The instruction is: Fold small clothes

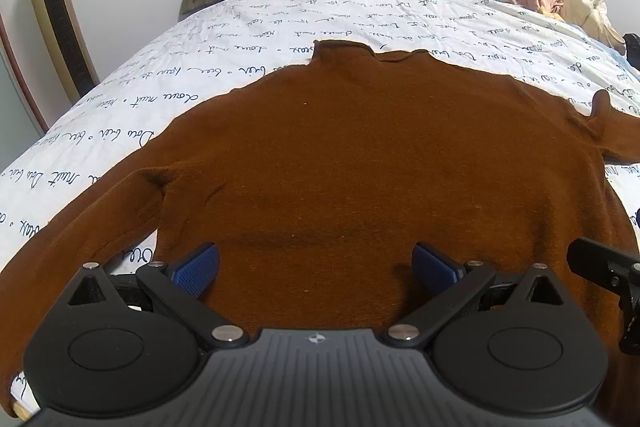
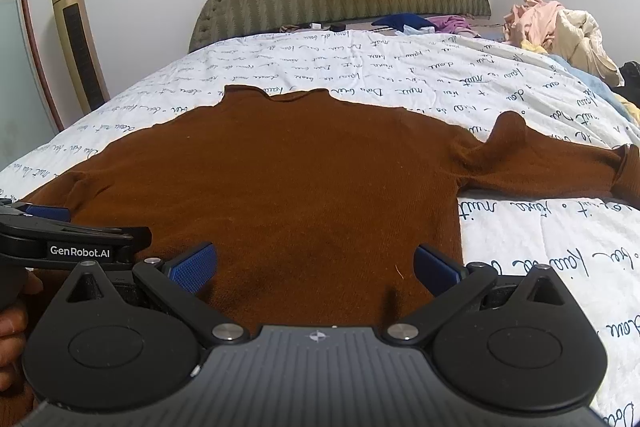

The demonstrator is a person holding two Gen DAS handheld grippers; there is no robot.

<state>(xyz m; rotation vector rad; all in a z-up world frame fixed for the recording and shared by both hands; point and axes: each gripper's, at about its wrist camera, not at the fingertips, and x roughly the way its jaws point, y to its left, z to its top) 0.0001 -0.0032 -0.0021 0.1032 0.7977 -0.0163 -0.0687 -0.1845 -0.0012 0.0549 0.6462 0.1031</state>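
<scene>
both tongs, left [image 1: 316,269] and right [image 2: 316,269], gape above the brown sweater [image 1: 360,167]

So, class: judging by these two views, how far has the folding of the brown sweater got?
Done: the brown sweater lies spread flat on the bedsheet, sleeves out. In hand: nothing; the left gripper and right gripper are open above its hem. Left: every fold.

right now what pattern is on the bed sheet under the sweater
White with dark handwritten cursive script all over the bed sheet, clearest in the right wrist view.

Rust-brown sweater [image 1: 360,163], white script-printed bedspread [image 1: 280,23]
</scene>
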